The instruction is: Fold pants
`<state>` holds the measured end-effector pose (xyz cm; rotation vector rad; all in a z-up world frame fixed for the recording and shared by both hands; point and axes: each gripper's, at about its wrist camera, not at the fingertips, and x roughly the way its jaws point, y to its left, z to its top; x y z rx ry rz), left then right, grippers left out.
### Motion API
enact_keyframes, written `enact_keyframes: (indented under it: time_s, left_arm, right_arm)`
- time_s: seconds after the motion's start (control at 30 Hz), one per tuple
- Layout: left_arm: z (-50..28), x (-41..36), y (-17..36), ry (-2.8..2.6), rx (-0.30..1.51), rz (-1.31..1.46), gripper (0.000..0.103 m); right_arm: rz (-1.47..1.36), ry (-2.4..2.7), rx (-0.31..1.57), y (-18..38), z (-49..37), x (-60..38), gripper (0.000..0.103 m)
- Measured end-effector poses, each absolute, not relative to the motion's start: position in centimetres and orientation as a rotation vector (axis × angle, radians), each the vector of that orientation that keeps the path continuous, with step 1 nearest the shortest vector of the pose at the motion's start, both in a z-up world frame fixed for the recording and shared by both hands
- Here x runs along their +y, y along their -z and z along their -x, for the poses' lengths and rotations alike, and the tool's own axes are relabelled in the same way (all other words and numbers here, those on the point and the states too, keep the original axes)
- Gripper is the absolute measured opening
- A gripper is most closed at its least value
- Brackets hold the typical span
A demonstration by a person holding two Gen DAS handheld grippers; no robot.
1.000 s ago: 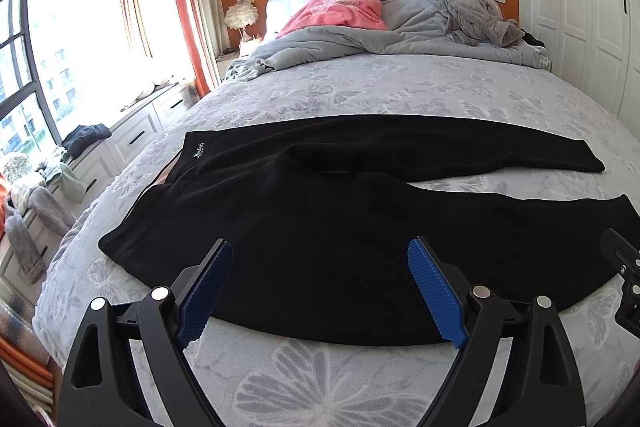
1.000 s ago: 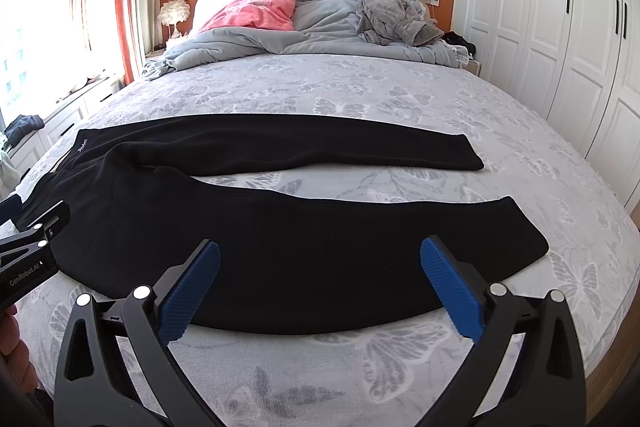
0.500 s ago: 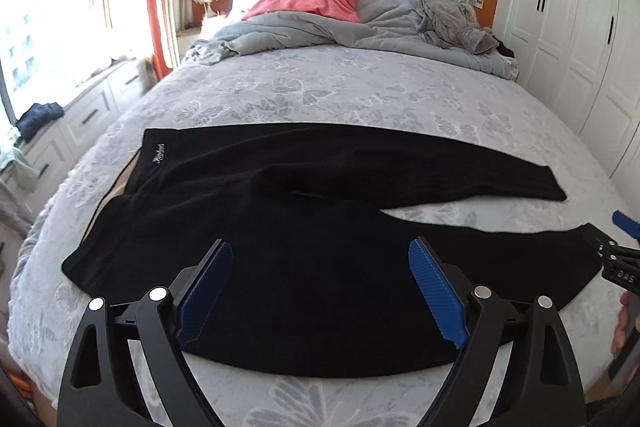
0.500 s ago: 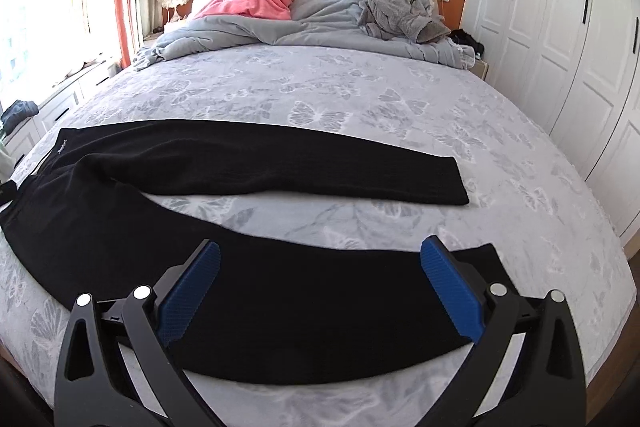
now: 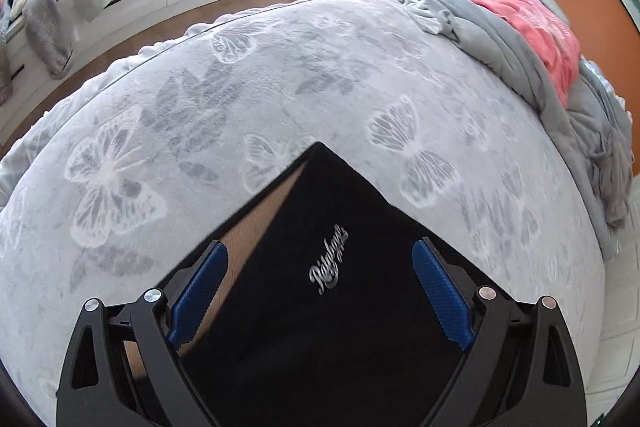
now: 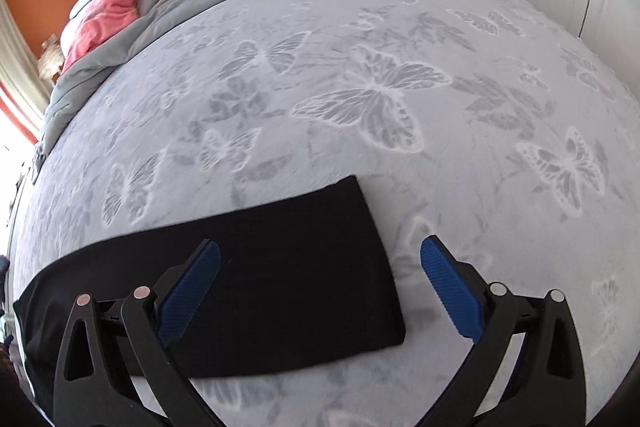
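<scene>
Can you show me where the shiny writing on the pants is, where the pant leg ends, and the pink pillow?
Writing (image 5: 329, 259): left wrist view, middle of the silver script by the waistband.
Pant leg (image 6: 376, 259): right wrist view, on its cuff end.
Pink pillow (image 5: 536, 27): left wrist view, middle of its top face.

Left claw dropped over waistband; right claw seemingly over hem.
</scene>
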<state>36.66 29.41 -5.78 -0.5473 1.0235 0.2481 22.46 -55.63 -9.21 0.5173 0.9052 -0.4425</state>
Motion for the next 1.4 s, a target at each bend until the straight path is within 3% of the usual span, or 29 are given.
enact_keyframes:
  time_s: [0.27,0.3,0.33,0.37,0.4,0.43,0.47,0.5,0.53,0.57,0.63,0.97,1.17,1.3,1.33,1.37,1.4]
  left_arm:
    - [-43.6,27.3,9.4,-0.162,1.097,0.364,0.089]
    - [-44.0,27.0,9.5,-0.163,1.082,0.335,0.081]
    - [-44.2,26.7,9.5,-0.167,1.073,0.306,0.061]
    - [-44.3,26.5,9.6,-0.187,1.073,0.278,0.050]
    - [-44.4,26.8,9.6,-0.209,1.074,0.272,0.028]
    - [-44.2,27.3,9.5,-0.204,1.068,0.303,0.019]
    - [-43.7,28.0,9.2,-0.177,1.056,0.358,0.018]
    - [-43.0,28.6,8.9,-0.162,1.037,0.395,0.013]
    - [-42.4,28.9,8.5,-0.157,1.024,0.409,0.007]
    - [-41.8,29.3,8.1,-0.151,1.018,0.421,0.006]
    - [-40.7,29.7,6.9,-0.138,0.997,0.455,0.006]
    - [-27.7,30.7,-5.2,0.022,0.867,0.439,0.006]
    - [-17.3,34.2,-2.2,-0.008,0.935,0.411,0.007]
    - [-12.7,36.9,2.7,-0.022,0.976,0.482,0.015]
    - [-11.5,37.7,3.2,-0.038,0.960,0.550,0.019]
    - [-10.3,38.5,3.5,-0.034,0.942,0.634,0.025]
    - [-9.1,39.0,3.4,-0.005,0.922,0.728,0.047]
  right_arm:
    - [-0.554,0.367,0.936,12.9,-27.1,-56.9,0.098]
    - [-0.538,0.371,0.945,13.1,-27.4,-56.6,0.098]
    - [-0.494,0.382,0.942,13.1,-27.9,-56.1,0.098]
    - [-0.468,0.375,0.938,13.1,-28.2,-55.8,0.098]
    - [-0.448,0.353,0.937,13.0,-28.5,-55.3,0.098]
    - [-0.418,0.349,0.940,13.0,-28.6,-54.7,0.087]
    - [-0.389,0.360,0.950,12.9,-28.6,-54.2,0.061]
    - [-0.376,0.355,0.954,12.8,-28.5,-53.9,0.051]
    - [-0.390,0.333,0.945,12.5,-28.2,-53.9,0.025]
    - [-0.430,0.294,0.939,12.1,-27.8,-54.0,0.017]
    - [-0.401,0.297,0.914,10.6,-26.9,-53.6,0.015]
    - [-0.310,0.155,0.675,-1.7,-16.0,-50.0,0.014]
    - [-0.293,0.129,0.689,0.7,-6.3,-48.5,0.015]
    - [-0.331,0.161,0.795,5.8,-2.1,-48.7,0.025]
    - [-0.334,0.189,0.803,6.4,-0.9,-48.7,0.035]
    - [-0.347,0.211,0.797,6.5,0.4,-48.6,0.041]
    - [-0.369,0.229,0.775,6.0,1.7,-48.7,0.041]
